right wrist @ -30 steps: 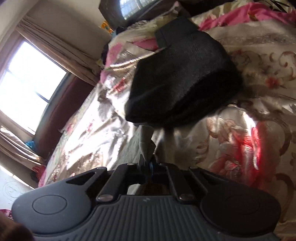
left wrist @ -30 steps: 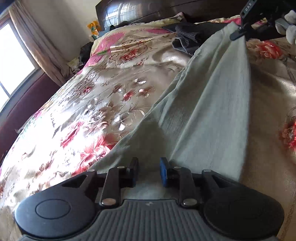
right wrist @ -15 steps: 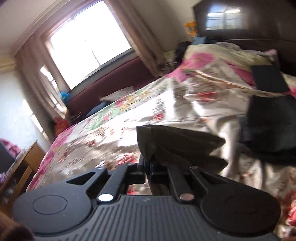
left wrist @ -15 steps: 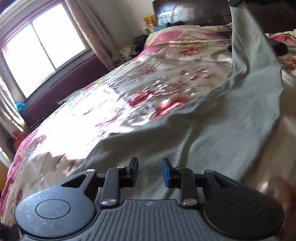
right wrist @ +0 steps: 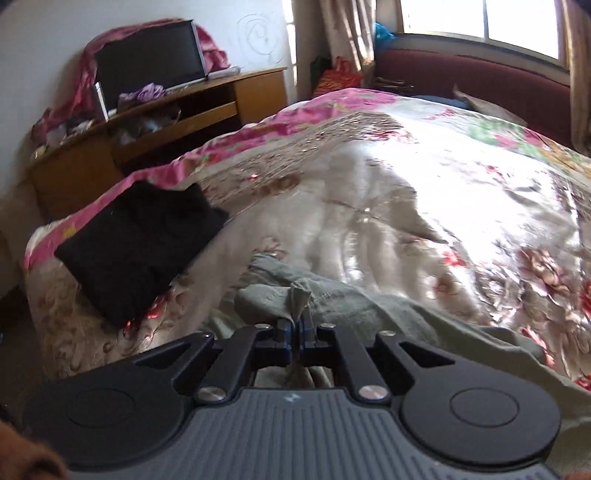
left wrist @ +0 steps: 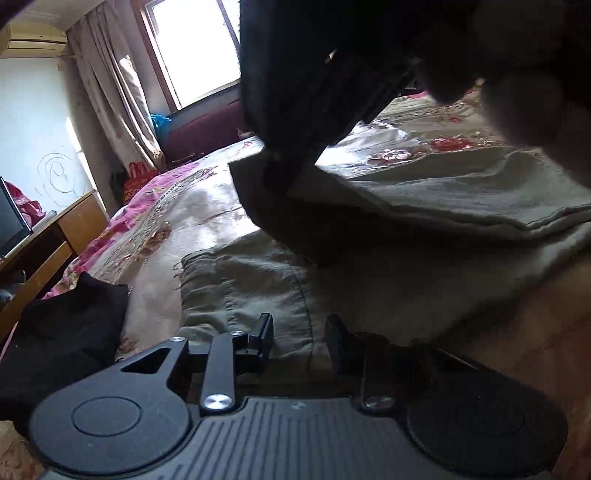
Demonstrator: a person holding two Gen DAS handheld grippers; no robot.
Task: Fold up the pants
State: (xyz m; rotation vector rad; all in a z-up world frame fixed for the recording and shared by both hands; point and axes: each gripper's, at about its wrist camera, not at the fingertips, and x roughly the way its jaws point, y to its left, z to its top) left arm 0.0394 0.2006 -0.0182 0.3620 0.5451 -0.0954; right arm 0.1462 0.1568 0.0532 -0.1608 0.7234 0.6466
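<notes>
Green Pants on a Flowery Bed

Shiny cloth with pink and red flowers covers the bed (right wrist: 424, 206), the biggest thing here. A window (right wrist: 480, 26) lets bright light fall across it. A wood desk (right wrist: 207, 107) stands past the far corner of the bed, with a dark screen (right wrist: 147, 59) on top.

Next come the pants (left wrist: 388, 266). They are grey-green and lie on the bed, bent over so one layer rests on another. A black cloth (right wrist: 136, 240) lies flat near the bed's corner, apart from the pants.

The right gripper (right wrist: 297, 332) has its jaws squeezed tight on a small pinch of the pants, and the pinched bit sticks up between the tips. From the left camera, it shows as a dark shape holding up one corner of the top layer.

The left gripper (left wrist: 299, 338) sits low over the bottom layer. Its jaws are spread apart with nothing held between them.
</notes>
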